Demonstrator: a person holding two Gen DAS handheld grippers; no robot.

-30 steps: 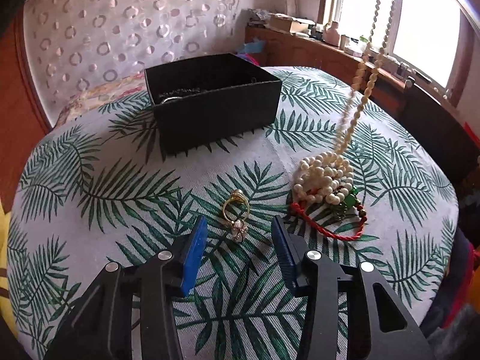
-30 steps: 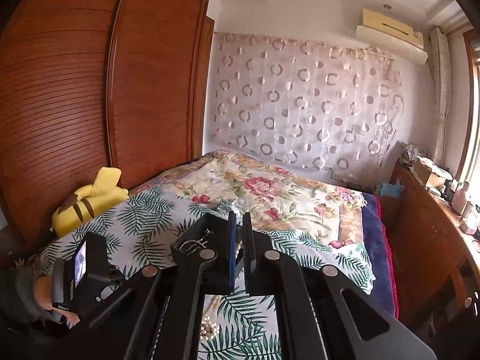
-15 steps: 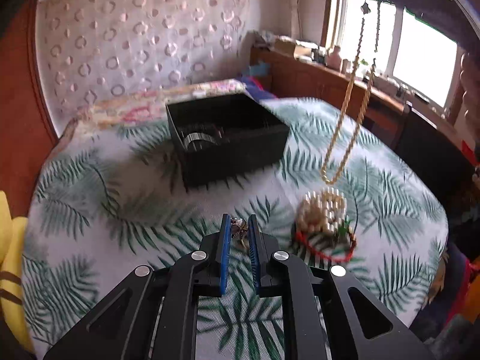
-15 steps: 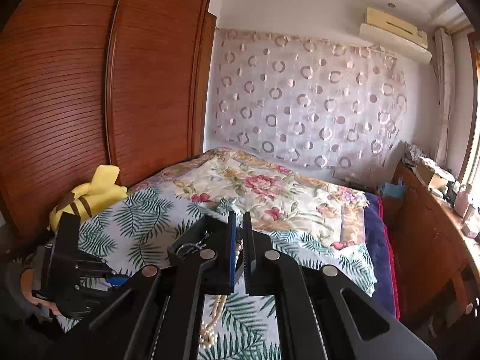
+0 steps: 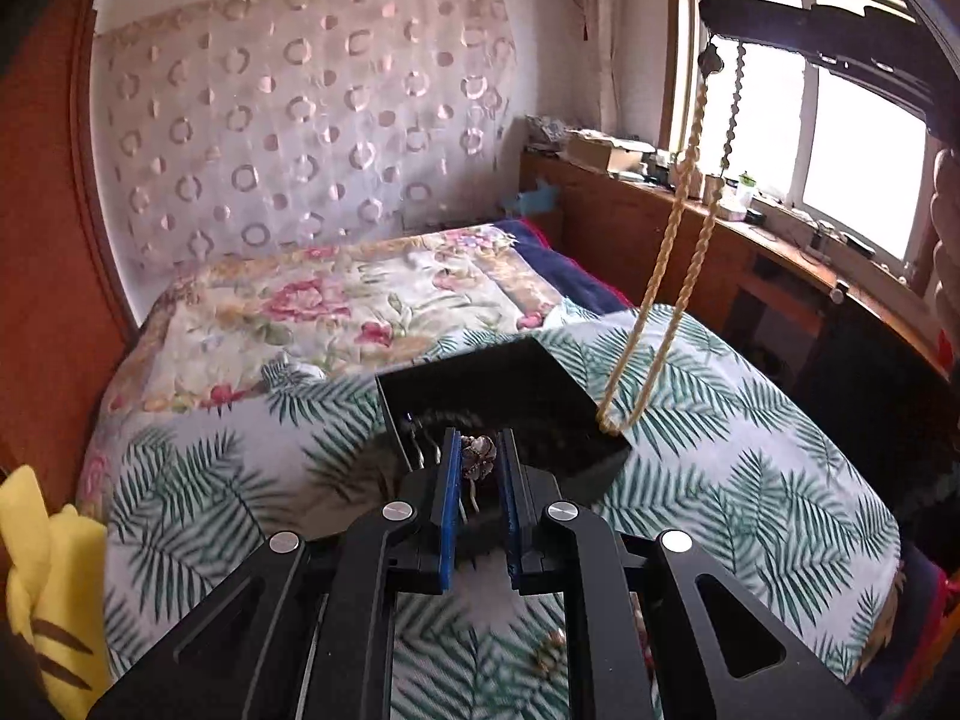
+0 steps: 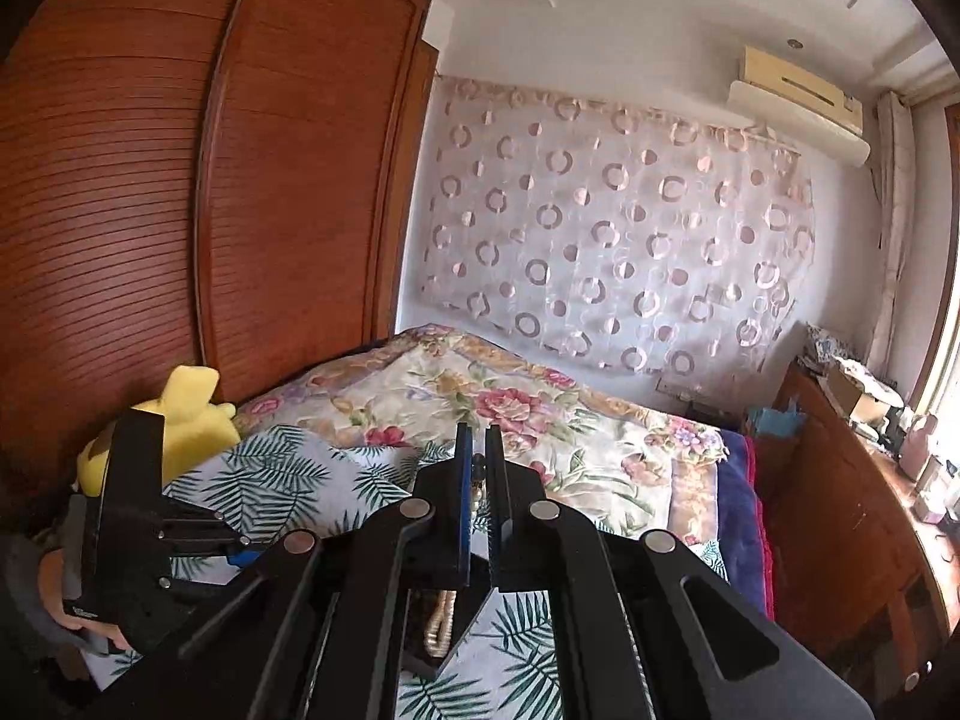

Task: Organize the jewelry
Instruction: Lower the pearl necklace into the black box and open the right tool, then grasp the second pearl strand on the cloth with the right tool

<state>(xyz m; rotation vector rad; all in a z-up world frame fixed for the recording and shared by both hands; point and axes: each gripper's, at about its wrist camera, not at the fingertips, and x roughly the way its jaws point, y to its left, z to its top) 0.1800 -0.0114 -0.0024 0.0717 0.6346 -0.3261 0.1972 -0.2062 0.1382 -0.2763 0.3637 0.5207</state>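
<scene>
My left gripper [image 5: 479,450] is shut on a gold ring with a flower-shaped top [image 5: 480,457] and holds it just above the near side of the open black jewelry box [image 5: 516,396]. My right gripper [image 6: 478,450] is shut on a pearl necklace [image 5: 672,276], which hangs in a long double strand down to the box's right corner. The strand's lower end also shows in the right wrist view [image 6: 441,630]. The right gripper's body shows at the upper right of the left wrist view [image 5: 840,54]. Some dark jewelry lies inside the box.
The box stands on a round table with a palm-leaf cloth [image 5: 750,480]. A small piece of jewelry [image 5: 549,648] lies on the cloth under my left gripper. A bed with a floral cover [image 5: 336,312] lies behind, a yellow plush toy [image 5: 42,588] at left, a wooden sideboard [image 5: 690,228] under the window.
My left gripper closed on the ring, lifted it off the cloth and carried it to the box. My right gripper raised the pearl necklace off the table and swung it over the box's corner.
</scene>
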